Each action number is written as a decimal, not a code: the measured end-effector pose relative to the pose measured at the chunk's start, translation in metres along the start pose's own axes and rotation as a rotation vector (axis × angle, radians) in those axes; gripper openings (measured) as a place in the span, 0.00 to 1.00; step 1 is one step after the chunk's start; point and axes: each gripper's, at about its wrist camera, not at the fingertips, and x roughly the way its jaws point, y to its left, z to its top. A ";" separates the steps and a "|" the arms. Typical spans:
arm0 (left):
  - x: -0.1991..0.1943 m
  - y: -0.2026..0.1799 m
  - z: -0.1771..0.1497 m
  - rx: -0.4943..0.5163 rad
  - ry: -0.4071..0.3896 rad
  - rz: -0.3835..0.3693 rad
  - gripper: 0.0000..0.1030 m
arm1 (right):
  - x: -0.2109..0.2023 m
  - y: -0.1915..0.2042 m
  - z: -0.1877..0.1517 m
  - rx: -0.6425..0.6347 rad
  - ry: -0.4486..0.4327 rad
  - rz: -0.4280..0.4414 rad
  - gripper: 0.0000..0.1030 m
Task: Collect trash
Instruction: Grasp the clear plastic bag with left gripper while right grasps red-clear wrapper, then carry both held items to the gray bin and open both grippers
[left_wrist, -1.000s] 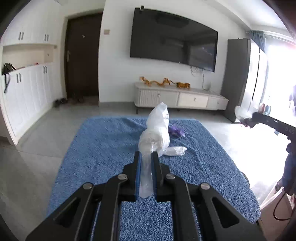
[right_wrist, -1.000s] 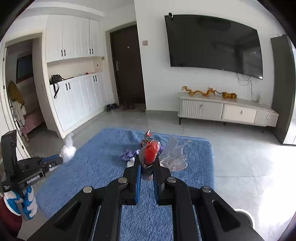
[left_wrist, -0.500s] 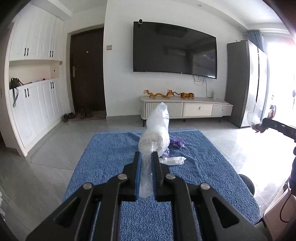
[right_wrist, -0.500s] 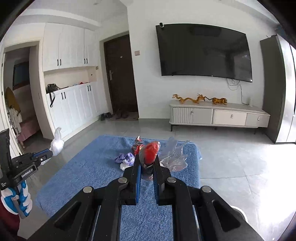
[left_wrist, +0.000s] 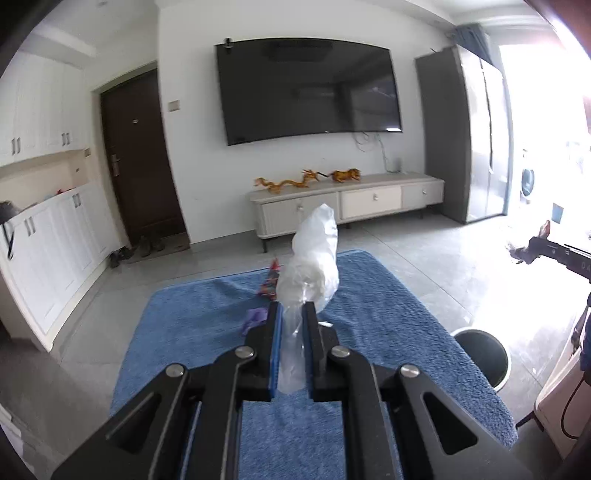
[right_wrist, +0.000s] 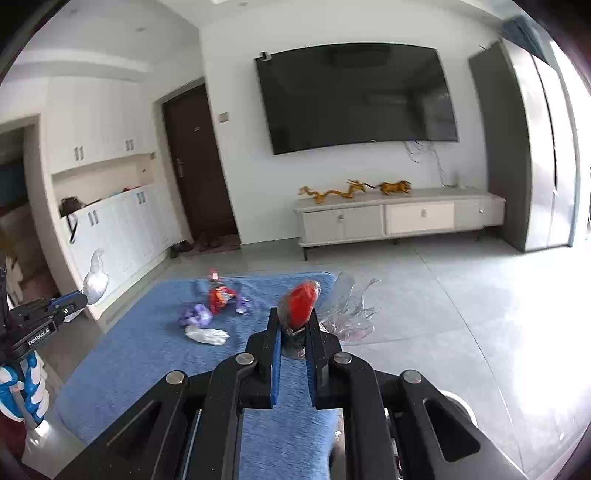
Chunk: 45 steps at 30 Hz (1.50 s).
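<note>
My left tongs are clamped narrow on a crumpled clear plastic bag, which stands up past the fingertips above the blue rug. My right tongs are closed tight on a red wrapper in clear film, its top poking up between the fingers.

More trash lies on the rug: a red snack packet at the far middle, purple scraps just left of it, a small white plastic piece nearer to me, and a clear crinkled plastic sheet at the rug's right edge, partly on the grey floor tiles.

In the left wrist view a dark round bin stands just beside the rug's near right edge, on the floor. A TV hangs on the far wall above a low white cabinet.
</note>
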 end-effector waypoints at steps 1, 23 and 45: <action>0.003 -0.006 0.002 0.009 0.003 -0.008 0.10 | -0.001 -0.008 -0.002 0.011 0.001 -0.007 0.11; 0.158 -0.245 0.011 0.238 0.358 -0.493 0.10 | 0.053 -0.169 -0.098 0.323 0.198 -0.089 0.11; 0.288 -0.368 -0.045 0.058 0.733 -0.703 0.47 | 0.108 -0.259 -0.203 0.517 0.430 -0.214 0.44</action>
